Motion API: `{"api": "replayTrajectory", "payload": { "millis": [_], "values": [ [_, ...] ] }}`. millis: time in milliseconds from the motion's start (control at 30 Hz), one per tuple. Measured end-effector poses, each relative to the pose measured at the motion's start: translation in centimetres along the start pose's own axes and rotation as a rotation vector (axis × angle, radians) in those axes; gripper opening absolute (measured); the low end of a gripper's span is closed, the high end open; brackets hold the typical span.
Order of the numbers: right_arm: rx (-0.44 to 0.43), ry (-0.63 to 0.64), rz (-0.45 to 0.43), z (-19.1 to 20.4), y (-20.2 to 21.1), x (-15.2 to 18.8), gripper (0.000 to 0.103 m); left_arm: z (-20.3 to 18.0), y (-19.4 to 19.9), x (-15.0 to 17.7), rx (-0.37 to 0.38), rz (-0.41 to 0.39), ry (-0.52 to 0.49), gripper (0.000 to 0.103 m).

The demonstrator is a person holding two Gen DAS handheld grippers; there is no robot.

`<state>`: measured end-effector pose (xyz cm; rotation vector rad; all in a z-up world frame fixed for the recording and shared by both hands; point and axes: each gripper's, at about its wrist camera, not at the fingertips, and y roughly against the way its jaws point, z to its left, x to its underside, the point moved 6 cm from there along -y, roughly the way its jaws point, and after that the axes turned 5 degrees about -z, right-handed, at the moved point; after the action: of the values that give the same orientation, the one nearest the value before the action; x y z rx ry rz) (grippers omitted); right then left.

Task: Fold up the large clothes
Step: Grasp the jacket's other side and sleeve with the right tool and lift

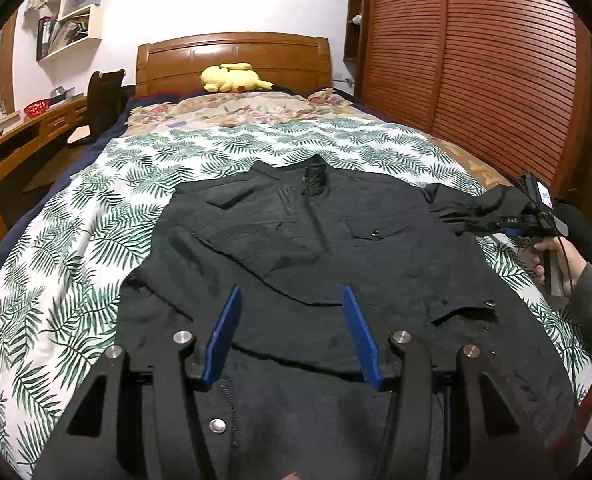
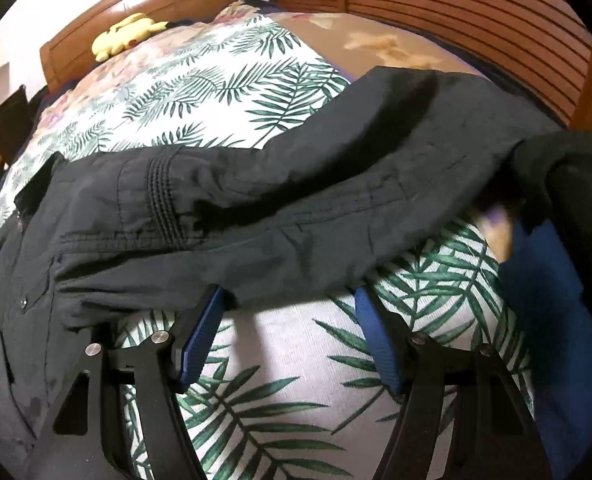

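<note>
A black jacket (image 1: 316,264) is lying front-up on the leaf-print bedspread (image 1: 76,248), its left sleeve already folded across the chest. The right sleeve (image 2: 336,168) is draping over the right gripper (image 2: 292,300), whose jaws are standing apart, while the left gripper (image 1: 292,292) is hovering open above the hem. A yellow plush toy (image 1: 234,77) is resting by the headboard (image 1: 232,54).

Bed (image 1: 108,184) w/ palm-leaf quilt, wood headboard. Black jacket (image 1: 316,248) flat on quilt, front up. Yellow plush (image 1: 232,78) at head end.
</note>
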<state>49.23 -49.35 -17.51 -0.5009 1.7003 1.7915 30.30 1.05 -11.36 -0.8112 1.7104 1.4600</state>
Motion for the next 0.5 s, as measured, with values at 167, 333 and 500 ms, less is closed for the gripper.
{"api": "replayTrajectory", "payload": {
  "millis": [167,333,500],
  "values": [
    [-0.029,-0.002,-0.046,0.1,-0.7,-1.6,0.044,-0.5,-0.3,0.3,0.003,0.014,-0.013,0.052],
    [0.0,0.079,-0.061,1.2,-1.6,-3.1,0.008,-0.7,-0.5,0.4,0.0,0.02,-0.019,0.052],
    [-0.009,0.183,-0.117,4.1,0.6,-5.1,0.005,-0.6,-0.5,0.5,0.0,0.023,-0.014,0.052]
  ]
}}
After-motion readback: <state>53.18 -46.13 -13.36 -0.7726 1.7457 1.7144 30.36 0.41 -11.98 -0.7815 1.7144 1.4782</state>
